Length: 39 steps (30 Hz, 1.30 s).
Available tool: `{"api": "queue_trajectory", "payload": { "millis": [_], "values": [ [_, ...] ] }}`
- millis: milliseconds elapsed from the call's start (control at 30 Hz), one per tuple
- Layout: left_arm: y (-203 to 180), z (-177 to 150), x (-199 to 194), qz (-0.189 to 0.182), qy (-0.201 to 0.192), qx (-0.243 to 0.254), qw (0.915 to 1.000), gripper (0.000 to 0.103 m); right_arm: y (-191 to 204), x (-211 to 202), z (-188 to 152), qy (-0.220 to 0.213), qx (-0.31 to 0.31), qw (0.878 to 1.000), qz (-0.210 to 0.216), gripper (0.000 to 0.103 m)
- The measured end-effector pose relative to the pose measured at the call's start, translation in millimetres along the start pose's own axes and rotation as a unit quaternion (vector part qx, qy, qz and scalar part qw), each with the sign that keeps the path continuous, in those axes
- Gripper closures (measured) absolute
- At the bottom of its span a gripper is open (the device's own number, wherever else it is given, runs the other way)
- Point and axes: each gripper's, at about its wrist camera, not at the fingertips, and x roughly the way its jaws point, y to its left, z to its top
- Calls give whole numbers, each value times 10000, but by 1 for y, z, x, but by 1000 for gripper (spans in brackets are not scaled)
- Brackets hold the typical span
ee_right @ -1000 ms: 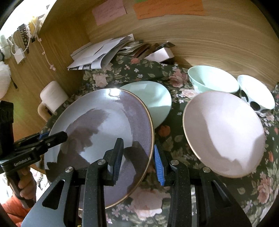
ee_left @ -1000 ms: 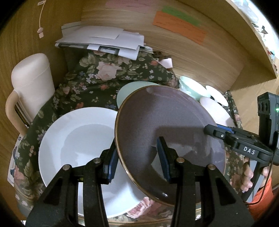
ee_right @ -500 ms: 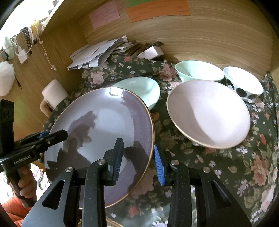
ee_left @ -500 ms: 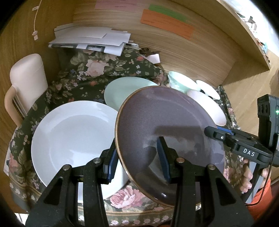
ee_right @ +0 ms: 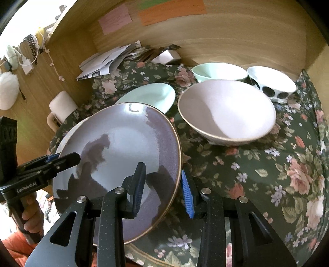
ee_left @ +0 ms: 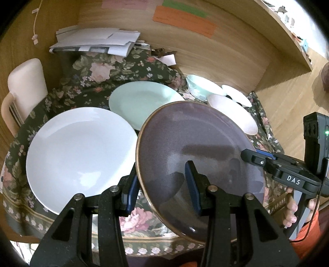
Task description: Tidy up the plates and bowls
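A dark floral tablecloth (ee_right: 257, 164) covers the table, bunched up toward the back. A heap of papers (ee_left: 96, 42) sits against the wooden wall (ee_right: 236, 45), where orange (ee_left: 185, 20), green and pink (ee_right: 115, 19) notes are stuck.

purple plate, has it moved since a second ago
Yes. The purple plate, clamped by both grippers, has come back toward the table's near edge, away from the pink bowl.

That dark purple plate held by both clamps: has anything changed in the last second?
The gold-rimmed dark purple plate, clamped by the left gripper and right gripper, has drawn back toward the table's near edge. Both grips are unchanged. The white plate, mint plate and bowls stayed put.
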Motion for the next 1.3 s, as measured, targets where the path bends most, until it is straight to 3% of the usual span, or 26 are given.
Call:
{"api": "queue_trajectory", "payload": {
  "millis": [833, 1300],
  "values": [
    [-16, -13, 52, -48, 588, -1, 9983, 61, -29, 17, -17, 315, 348, 9988, -167, 72],
    [-17, -7, 61, 88, 498, 235, 9984, 61, -25, 11, -19, 241, 26, 9985, -486, 70]
  ]
}}
